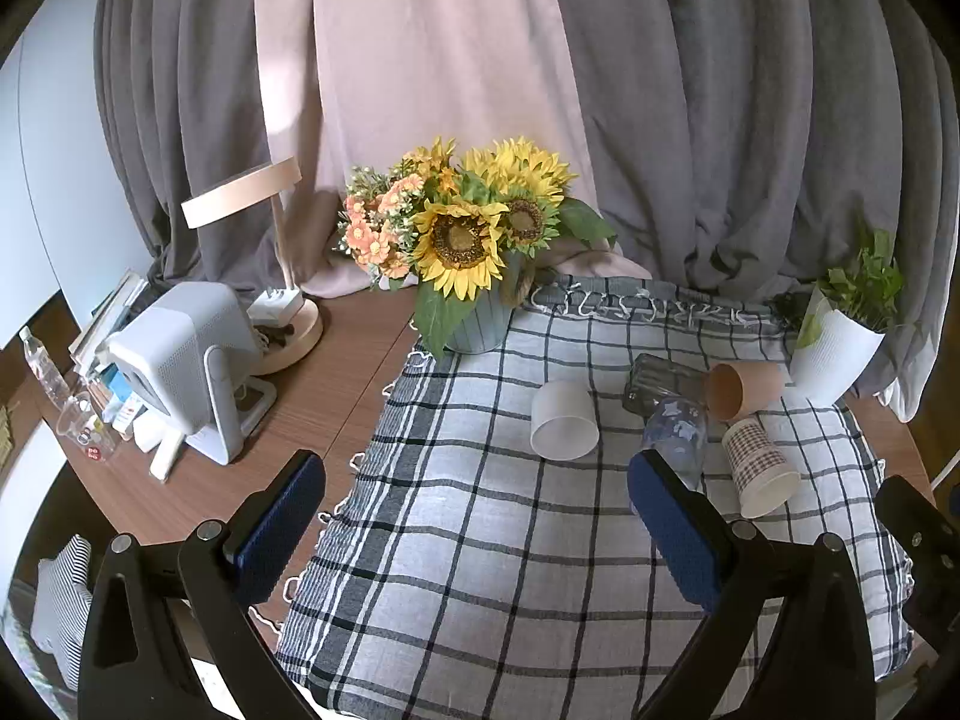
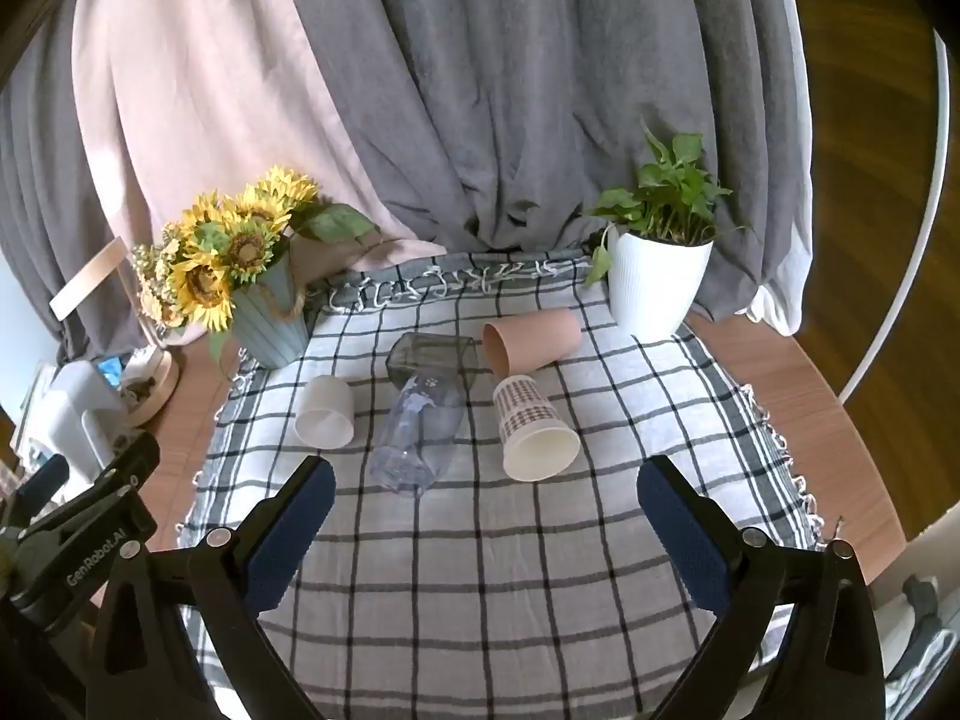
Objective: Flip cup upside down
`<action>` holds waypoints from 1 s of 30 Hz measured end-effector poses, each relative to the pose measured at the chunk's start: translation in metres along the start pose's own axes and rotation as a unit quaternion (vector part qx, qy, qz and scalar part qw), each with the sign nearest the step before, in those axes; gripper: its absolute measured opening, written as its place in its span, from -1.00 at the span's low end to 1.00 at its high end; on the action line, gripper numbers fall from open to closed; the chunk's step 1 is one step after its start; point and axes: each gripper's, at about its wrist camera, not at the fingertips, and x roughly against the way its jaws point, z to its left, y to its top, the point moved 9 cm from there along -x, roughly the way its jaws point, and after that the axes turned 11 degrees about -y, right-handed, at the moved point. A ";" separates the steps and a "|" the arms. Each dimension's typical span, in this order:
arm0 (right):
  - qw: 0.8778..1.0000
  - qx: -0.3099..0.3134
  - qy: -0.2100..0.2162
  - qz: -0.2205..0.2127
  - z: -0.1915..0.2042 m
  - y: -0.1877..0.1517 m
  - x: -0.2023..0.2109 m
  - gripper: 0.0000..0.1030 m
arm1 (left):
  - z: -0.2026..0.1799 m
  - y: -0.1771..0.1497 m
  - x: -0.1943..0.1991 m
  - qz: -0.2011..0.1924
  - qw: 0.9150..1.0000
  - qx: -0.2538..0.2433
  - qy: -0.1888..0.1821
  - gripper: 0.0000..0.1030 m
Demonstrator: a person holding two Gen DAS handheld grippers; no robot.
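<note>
Checked cloth [image 2: 480, 570] covers the counter [image 2: 798, 384]; five cups lie on their sides mid-cloth, none flipped. Pink cup [image 2: 534, 339] far right, checked cup [image 2: 534, 429] nearest the right gripper [image 2: 485, 510], white cup [image 1: 564, 420] left. Both grippers hover short of them, left gripper [image 1: 477, 504] too, fingers spread, empty. Step looks like pre-grasp. Next: pick one, close on its wall, rotate rim-down.

Woven checked cloth [image 2: 480, 570], matt paper cup [image 2: 531, 429]
</note>
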 end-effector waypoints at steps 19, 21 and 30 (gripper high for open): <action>1.000 -0.002 -0.002 -0.005 -0.001 0.001 0.003 0.97 | -0.003 0.008 0.004 -0.003 1.000 -0.003 -0.002 1.00; 1.000 -0.003 -0.003 -0.005 0.000 0.001 0.006 0.97 | -0.003 0.008 0.004 -0.002 1.000 -0.003 -0.003 1.00; 1.000 -0.003 -0.003 -0.007 -0.002 0.001 0.006 0.97 | -0.008 0.013 0.004 0.001 1.000 -0.006 -0.004 1.00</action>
